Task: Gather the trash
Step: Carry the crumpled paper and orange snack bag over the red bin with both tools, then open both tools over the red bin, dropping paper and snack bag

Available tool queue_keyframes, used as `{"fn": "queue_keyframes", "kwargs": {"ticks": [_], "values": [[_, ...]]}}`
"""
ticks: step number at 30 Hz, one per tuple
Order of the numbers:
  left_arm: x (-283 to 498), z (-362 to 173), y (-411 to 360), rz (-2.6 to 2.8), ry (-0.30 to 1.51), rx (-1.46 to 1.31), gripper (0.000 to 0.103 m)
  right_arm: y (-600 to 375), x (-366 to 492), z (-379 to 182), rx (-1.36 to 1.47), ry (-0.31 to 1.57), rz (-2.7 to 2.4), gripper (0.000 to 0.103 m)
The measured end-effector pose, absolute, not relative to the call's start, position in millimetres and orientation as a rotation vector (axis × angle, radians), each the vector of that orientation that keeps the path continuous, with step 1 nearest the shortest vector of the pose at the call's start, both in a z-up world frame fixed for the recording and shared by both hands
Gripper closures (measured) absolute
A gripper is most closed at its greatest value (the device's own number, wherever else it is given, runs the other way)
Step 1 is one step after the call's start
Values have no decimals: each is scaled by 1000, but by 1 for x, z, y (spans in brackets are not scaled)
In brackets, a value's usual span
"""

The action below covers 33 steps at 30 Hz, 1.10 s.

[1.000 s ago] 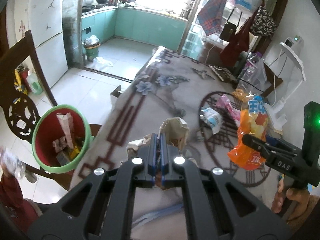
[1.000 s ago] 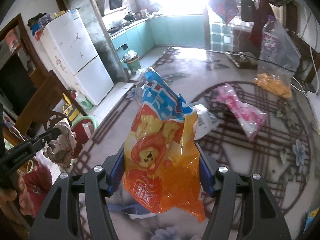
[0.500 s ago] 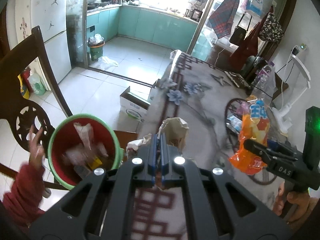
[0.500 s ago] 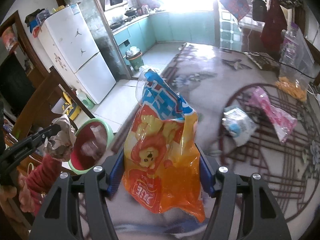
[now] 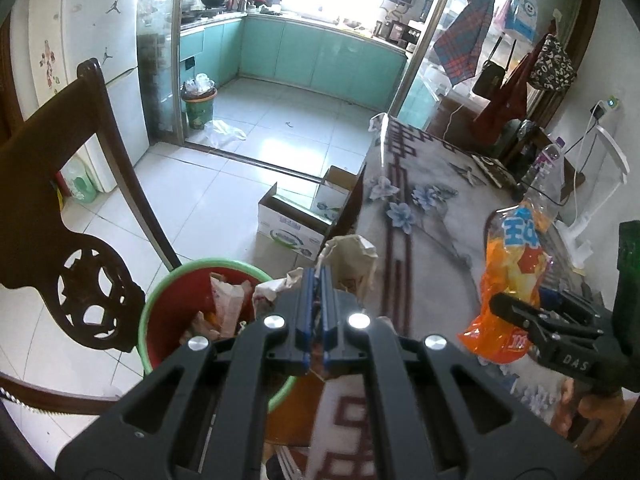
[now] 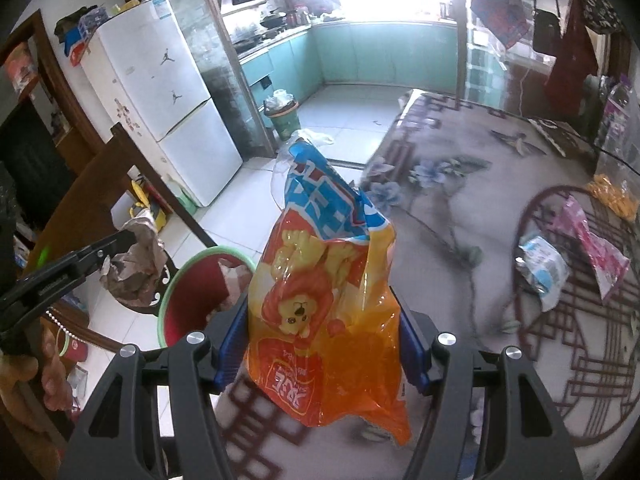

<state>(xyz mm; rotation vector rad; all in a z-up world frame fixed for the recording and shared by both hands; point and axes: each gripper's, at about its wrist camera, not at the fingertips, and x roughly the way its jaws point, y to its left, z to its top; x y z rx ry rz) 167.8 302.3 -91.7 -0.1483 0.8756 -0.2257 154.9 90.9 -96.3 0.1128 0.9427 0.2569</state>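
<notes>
My left gripper is shut on a crumpled brown paper bag and holds it above the right rim of a red bin with a green rim, which has trash inside. My right gripper is shut on an orange and blue snack bag and holds it over the table's left edge, right of the bin. In the right wrist view the left gripper with the paper bag is at the left. A pink wrapper and a white-blue wrapper lie on the table.
The table has a grey patterned cloth. A dark wooden chair stands left of the bin. An open cardboard box sits on the floor by the table's corner. A fridge and another small bin are farther back.
Both grippers have moved left off the table's middle toward the bin with their loads. The bin now lies right under the left gripper. A child's hand seen earlier by the bin is gone.
</notes>
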Motion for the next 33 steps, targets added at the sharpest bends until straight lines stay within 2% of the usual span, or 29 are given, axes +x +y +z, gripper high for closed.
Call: {"fn": "queue_keyframes", "kwargs": {"ticks": [25, 26, 27, 28, 30, 33], "values": [[192, -139, 401, -87, 969, -199, 100, 244, 203, -141, 15, 1106, 546, 40], [193, -139, 403, -85, 968, -201, 99, 249, 204, -142, 1, 1104, 549, 37], [195, -141, 404, -73, 967, -199, 90, 251, 205, -144, -7, 1101, 551, 31], [198, -142, 405, -60, 971, -198, 65, 253, 208, -145, -10, 1099, 546, 25], [200, -143, 409, -27, 963, -214, 35, 249, 207, -145, -4, 1082, 523, 21], [199, -138, 414, -16, 943, -236, 35, 239, 205, -145, -3, 1085, 494, 20]]}}
